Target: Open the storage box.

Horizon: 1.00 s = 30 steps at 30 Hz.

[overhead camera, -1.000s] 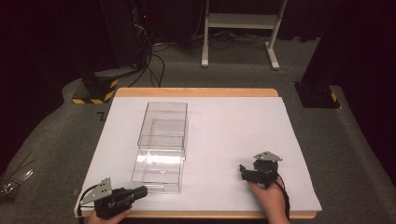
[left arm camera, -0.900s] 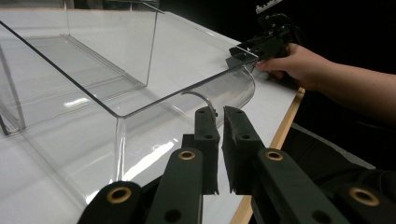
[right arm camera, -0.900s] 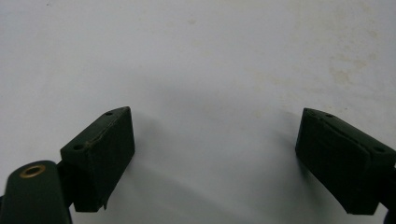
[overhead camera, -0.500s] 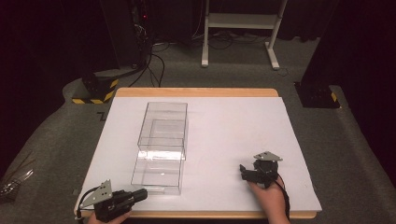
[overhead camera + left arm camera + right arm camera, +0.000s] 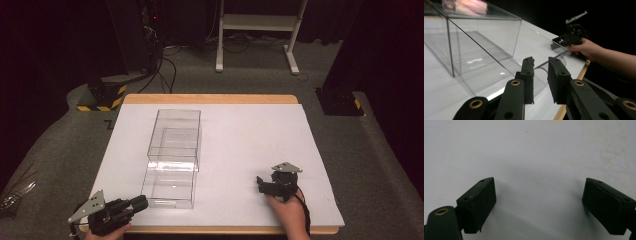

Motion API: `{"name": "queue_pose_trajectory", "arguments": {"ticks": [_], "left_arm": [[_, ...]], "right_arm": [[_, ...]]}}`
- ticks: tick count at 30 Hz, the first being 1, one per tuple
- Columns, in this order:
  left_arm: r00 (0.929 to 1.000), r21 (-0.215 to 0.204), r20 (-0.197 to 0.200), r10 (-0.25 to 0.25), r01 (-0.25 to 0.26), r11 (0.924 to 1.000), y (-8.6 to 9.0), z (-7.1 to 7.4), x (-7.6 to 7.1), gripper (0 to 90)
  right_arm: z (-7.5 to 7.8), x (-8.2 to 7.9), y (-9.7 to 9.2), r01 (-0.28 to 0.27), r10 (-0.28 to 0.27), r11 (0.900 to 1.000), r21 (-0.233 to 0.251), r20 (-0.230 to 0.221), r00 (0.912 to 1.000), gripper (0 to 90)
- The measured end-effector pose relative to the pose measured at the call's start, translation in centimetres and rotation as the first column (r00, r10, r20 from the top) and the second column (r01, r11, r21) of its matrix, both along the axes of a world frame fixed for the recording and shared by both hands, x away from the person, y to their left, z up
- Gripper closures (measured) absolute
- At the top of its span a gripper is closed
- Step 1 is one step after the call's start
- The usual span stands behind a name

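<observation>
Clear acrylic box (image 5: 172,157), empty, upright, table's left-centre.

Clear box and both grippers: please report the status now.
Left gripper just opened a little, nothing between pads. Right gripper open wide, empty, over white table cover. Clear box untouched. Nothing in the way.

white stand (image 5: 257,30) and cables (image 5: 167,70) behind table (image 5: 210,98)

Clear box ahead of the left claw, bare sheet around the right

Just ahead of the left gripper (image 5: 137,204), parted by a narrow gap with nothing between: near corner of the clear box (image 5: 172,155), long walls running away across the table (image 5: 250,145). Beside the box, toward the right gripper (image 5: 261,184): open white surface, well apart from any wall. Between its wide-set jaws, bare sheet.
</observation>
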<state>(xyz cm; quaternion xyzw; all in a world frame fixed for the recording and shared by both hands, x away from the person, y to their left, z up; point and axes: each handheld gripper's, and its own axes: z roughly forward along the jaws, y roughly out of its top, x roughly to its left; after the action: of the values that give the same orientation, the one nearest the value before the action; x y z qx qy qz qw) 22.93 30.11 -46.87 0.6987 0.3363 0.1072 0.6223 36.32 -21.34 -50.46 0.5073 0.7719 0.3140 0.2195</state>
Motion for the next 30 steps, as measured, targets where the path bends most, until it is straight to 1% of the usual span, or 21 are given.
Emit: {"name": "queue_pose_trajectory", "arguments": {"ticks": [2, 5, 8, 11, 13, 16, 18, 19, 21, 23, 25, 26, 28, 29, 30], "left_arm": [[0.9996, -0.005, 0.008, 0.028, -0.028, 0.9996, 0.3, 0.3, 0.1, 75.6], [0.9983, -0.013, 0.016, 0.056, -0.056, 0.9983, 0.8, 0.6, 0.3, 77.0], [0.9952, -0.017, 0.033, 0.092, -0.092, 0.9957, 1.3, 1.0, 0.6, 78.3], [0.9893, -0.019, 0.039, 0.14, -0.14, 0.99, 1.7, 1.4, 1.2, 78.9], [0.9829, -0.008, 0.056, 0.176, -0.175, 0.9845, 2.1, 1.6, 1.6, 79.2], [0.976, 0.011, 0.068, 0.207, -0.208, 0.978, 2.5, 1.8, 2.3, 79.7], [0.9721, 0.017, 0.066, 0.225, -0.227, 0.9739, 2.8, 1.9, 2.9, 80.2], [0.9697, 0.027, 0.07, 0.234, -0.236, 0.9713, 2.9, 1.9, 3.1, 80.4], [0.9624, 0.043, 0.068, 0.263, -0.266, 0.963, 3.0, 2.0, 3.5, 80.8], [0.9534, 0.066, 0.067, 0.294, -0.298, 0.9522, 3.2, 2.1, 4.0, 81.0], [0.941, 0.089, 0.063, 0.332, -0.337, 0.9373, 3.4, 2.1, 4.6, 81.0], [0.9349, 0.103, 0.063, 0.349, -0.354, 0.9295, 3.4, 2.1, 4.9, 81.0], [0.9212, 0.14, 0.067, 0.383, -0.389, 0.9105, 3.4, 2.0, 5.6, 80.8], [0.9137, 0.16, 0.071, 0.4, -0.406, 0.8995, 3.3, 1.9, 5.9, 80.2], [0.9036, 0.178, 0.067, 0.423, -0.428, 0.8861, 3.2, 1.8, 6.3, 77.5]], "right_arm": [[0.0, 0.0, 0.0, 0.001, -0.001, 1.0, 0.001, -0.001, 1.0, 11.9], [0.0, 0.0, 0.0, 0.0, 0.0, 1.0, 0.001, 0.0, 1.0, 11.9], [0.0, 0.0, 0.0, 0.0, 0.0, 1.0, 0.0, 0.0, 1.0, 11.9], [0.0, 0.0, 0.0, 0.0, 0.0, 1.0, 0.0, 0.0, 1.0, 11.9], [0.0, 0.0, 0.0, 0.001, -0.001, 1.0, 0.0, 0.001, 1.0, 11.9], [0.0, 0.0, 0.0, 0.0, 0.0, 1.0, -0.003, 0.001, 1.0, 12.1], [0.0, 0.0, 0.0, 0.0, 0.0, 1.0, -0.004, 0.002, 1.0, 12.1], [0.0, 0.0, 0.0, 0.0, 0.0, 1.0, -0.004, 0.002, 1.0, 12.2], [0.0, 0.0, 0.0, 0.002, -0.002, 1.0, -0.002, 0.001, 1.0, 12.2], [0.0, 0.0, 0.0, 0.002, -0.002, 1.0, -0.001, 0.001, 1.0, 12.2], [0.0, 0.0, 0.0, 0.004, -0.004, 1.0, 0.001, -0.001, 1.0, 12.3], [0.0, 0.0, 0.0, 0.001, -0.001, 1.0, -0.002, 0.001, 1.0, 12.2], [0.0, 0.0, 0.0, 0.0, 0.0, 1.0, -0.002, 0.0, 1.0, 12.2], [0.0, 0.0, 0.0, 0.001, -0.001, 1.0, 0.0, 0.001, 1.0, 12.3], [0.0, 0.0, 0.0, 0.003, -0.003, 1.0, 0.002, -0.002, 1.0, 12.3]]}}
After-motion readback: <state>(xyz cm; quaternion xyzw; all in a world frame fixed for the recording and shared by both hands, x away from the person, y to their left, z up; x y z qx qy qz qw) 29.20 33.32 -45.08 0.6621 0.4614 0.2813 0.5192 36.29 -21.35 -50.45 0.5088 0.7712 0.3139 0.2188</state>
